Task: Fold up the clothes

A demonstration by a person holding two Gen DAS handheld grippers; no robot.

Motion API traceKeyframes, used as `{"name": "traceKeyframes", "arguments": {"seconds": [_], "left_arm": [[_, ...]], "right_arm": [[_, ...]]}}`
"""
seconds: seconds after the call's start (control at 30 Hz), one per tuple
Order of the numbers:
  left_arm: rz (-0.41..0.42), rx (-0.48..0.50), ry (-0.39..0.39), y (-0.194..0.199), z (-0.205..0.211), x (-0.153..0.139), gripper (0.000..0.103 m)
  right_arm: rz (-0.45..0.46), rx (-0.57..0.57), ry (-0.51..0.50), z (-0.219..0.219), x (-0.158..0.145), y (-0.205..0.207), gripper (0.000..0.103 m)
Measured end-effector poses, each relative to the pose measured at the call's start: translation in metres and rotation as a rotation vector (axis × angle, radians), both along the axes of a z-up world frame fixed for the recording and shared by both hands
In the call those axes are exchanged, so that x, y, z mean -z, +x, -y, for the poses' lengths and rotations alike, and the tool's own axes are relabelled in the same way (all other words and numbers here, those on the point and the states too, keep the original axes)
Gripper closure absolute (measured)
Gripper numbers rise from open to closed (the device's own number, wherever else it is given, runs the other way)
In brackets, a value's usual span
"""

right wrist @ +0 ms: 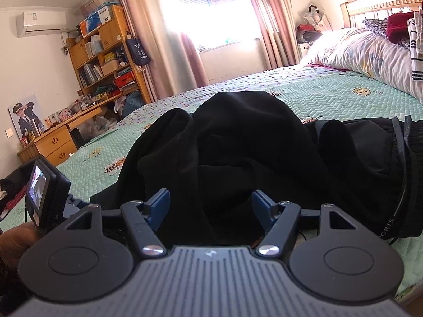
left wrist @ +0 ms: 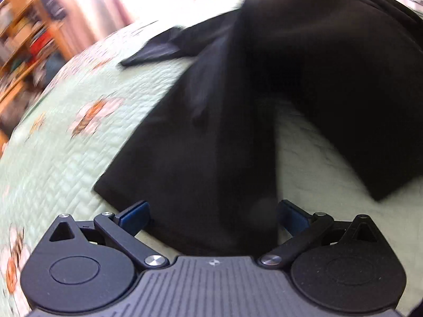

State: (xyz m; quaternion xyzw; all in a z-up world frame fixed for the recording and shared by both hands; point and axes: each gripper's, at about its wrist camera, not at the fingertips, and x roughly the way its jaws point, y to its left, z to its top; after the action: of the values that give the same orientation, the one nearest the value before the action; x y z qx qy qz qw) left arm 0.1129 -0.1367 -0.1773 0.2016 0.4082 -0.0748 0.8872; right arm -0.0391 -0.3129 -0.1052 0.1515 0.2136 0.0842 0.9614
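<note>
From the left wrist we see our left claw (left wrist: 212,215) released, jaws wide, a leg of the black trousers (left wrist: 211,137) between them, its long axis running straight ahead across the bed (left wrist: 53,142). From the right wrist, our right claw (right wrist: 210,207) stands parted around the bunched trousers (right wrist: 238,142), waistband to its right.

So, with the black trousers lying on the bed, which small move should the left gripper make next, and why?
Probably lower the left gripper a little and close on the hem of the black trousers. Its jaws stand wide with the hem between them, pads not yet pressing, and the legs lie spread apart on the quilt.
</note>
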Motion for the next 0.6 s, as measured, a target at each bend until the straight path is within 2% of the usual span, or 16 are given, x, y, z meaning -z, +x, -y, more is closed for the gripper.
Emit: {"name": "traceKeyframes", "arguments": {"seconds": [0.03,0.2,0.27,0.3,0.33,0.37,0.4,0.5,0.6], "left_arm": [[0.014,-0.006,0.019,0.001,0.0,0.001,0.0],[0.142,0.104,0.232,-0.01,0.028,0.008,0.002],[0.158,0.106,0.248,-0.009,0.029,0.007,0.013],[0.156,0.103,0.243,-0.007,0.028,0.005,0.031],[0.124,0.085,0.202,-0.003,0.02,0.002,0.066],[0.098,0.057,0.171,0.003,0.011,0.0,0.084],[0.109,0.023,0.167,0.007,0.0,-0.005,0.09],[0.146,-0.076,0.151,0.019,-0.034,-0.018,0.094],[0.249,-0.183,0.105,0.022,-0.074,-0.056,0.096]], "right_arm": [[0.002,0.003,0.003,0.0,0.0,-0.001,0.033],[0.015,0.011,-0.004,-0.004,-0.003,-0.007,0.033],[0.017,0.017,-0.011,-0.006,-0.005,-0.009,0.033],[0.019,0.02,-0.014,-0.006,-0.006,-0.01,0.033],[0.021,0.023,-0.019,-0.007,-0.007,-0.011,0.033],[0.026,0.025,-0.028,-0.008,-0.008,-0.012,0.033],[0.03,0.027,-0.037,-0.01,-0.01,-0.014,0.033],[0.037,0.032,-0.055,-0.015,-0.014,-0.017,0.032],[0.037,0.039,-0.078,-0.02,-0.017,-0.017,0.033]]}}
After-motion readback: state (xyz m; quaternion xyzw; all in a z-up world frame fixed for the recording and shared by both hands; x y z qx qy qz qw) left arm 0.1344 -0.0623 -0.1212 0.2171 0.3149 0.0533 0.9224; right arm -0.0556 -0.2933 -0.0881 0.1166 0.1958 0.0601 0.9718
